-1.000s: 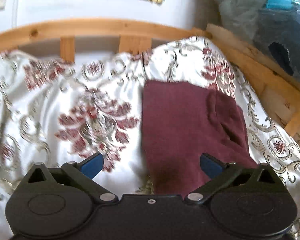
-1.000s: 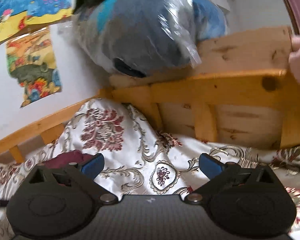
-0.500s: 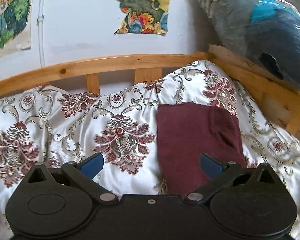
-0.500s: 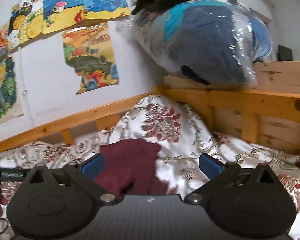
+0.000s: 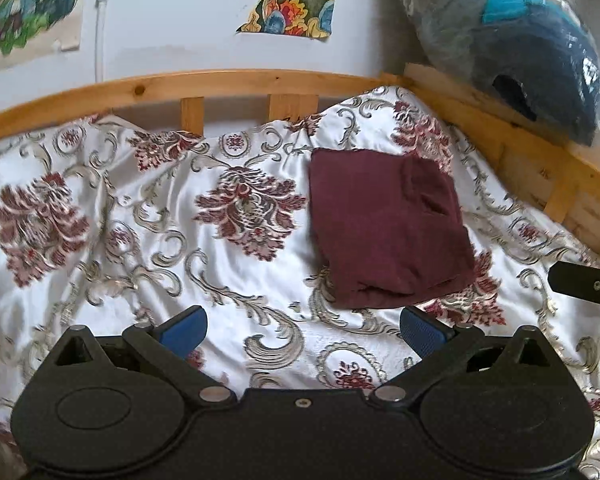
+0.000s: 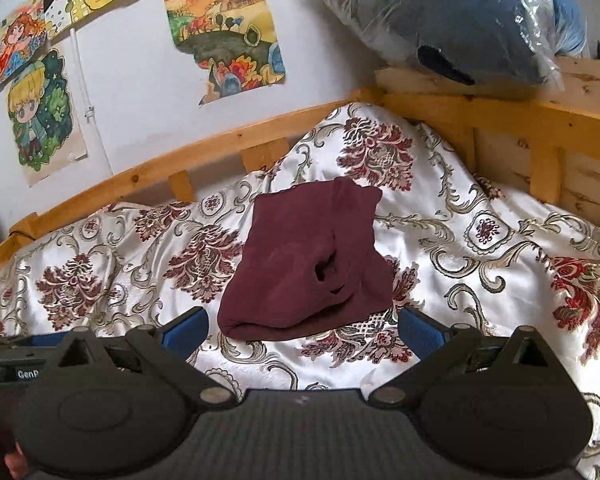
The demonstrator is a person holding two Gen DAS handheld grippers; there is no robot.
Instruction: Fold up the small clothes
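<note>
A folded maroon garment (image 5: 388, 224) lies flat on the floral bedspread (image 5: 148, 240), toward the far right corner of the bed. It also shows in the right wrist view (image 6: 308, 264), folded into a rough square. My left gripper (image 5: 303, 326) is open and empty, held back from the garment's near edge. My right gripper (image 6: 303, 326) is open and empty, also short of the garment. Part of the right gripper shows at the right edge of the left wrist view (image 5: 584, 284).
A wooden bed rail (image 5: 220, 80) runs along the far side and the right side (image 6: 540, 120). A plastic-wrapped blue and grey bundle (image 6: 452, 12) rests on the right rail. Drawings (image 6: 228, 36) hang on the white wall behind.
Both grippers have pulled back and away from the garment. The right view has swung left from the bed rail onto the garment. The garment lies still.
</note>
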